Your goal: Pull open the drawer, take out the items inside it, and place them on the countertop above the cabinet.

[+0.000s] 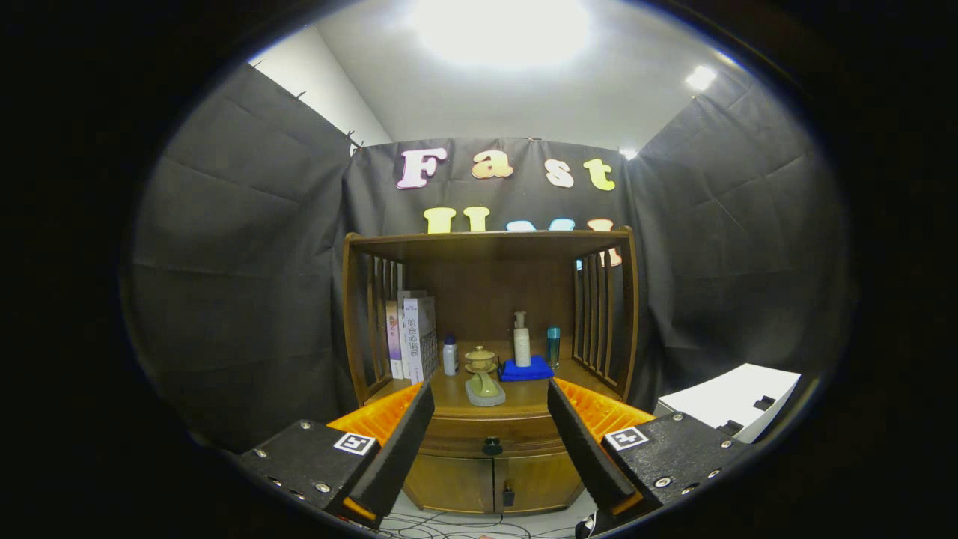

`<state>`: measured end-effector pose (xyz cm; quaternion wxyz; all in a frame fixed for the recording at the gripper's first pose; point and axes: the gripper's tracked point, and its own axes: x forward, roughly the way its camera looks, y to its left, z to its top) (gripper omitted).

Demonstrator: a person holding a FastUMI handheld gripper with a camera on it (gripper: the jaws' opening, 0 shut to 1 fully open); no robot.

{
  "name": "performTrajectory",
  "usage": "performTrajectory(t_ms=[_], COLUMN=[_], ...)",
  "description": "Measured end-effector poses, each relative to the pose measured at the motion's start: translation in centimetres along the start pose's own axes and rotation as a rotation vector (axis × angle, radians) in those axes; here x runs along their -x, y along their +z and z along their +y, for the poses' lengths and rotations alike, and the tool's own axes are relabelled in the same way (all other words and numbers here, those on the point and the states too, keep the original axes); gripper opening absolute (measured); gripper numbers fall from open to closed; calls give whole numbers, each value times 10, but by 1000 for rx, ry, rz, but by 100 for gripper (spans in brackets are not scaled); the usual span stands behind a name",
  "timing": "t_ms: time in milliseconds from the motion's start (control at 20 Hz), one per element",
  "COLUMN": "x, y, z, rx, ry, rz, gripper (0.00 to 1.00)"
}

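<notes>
Drawer at lower centre of the frame, shut flush under the countertop, its dark knob between the fingers and beyond them. Contents hidden. Fits two stages — drawer yet to be pulled, or emptied and pushed back; can't tell which. Gripper spread wide, holding nothing, well short of the cabinet. On the countertop: books at left, small white bottle, lidded cup, grey dish, pump bottle on a blue cloth, teal bottle.
</notes>
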<state>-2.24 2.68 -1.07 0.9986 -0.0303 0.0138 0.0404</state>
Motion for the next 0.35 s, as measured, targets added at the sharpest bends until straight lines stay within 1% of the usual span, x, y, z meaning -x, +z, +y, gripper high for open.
performTrajectory(t_ms=[150,350], x=[-4,-5], y=[-4,-6], z=[1,-1], rx=[-18,-9], ry=[9,12], rz=[13,21], gripper=[95,95])
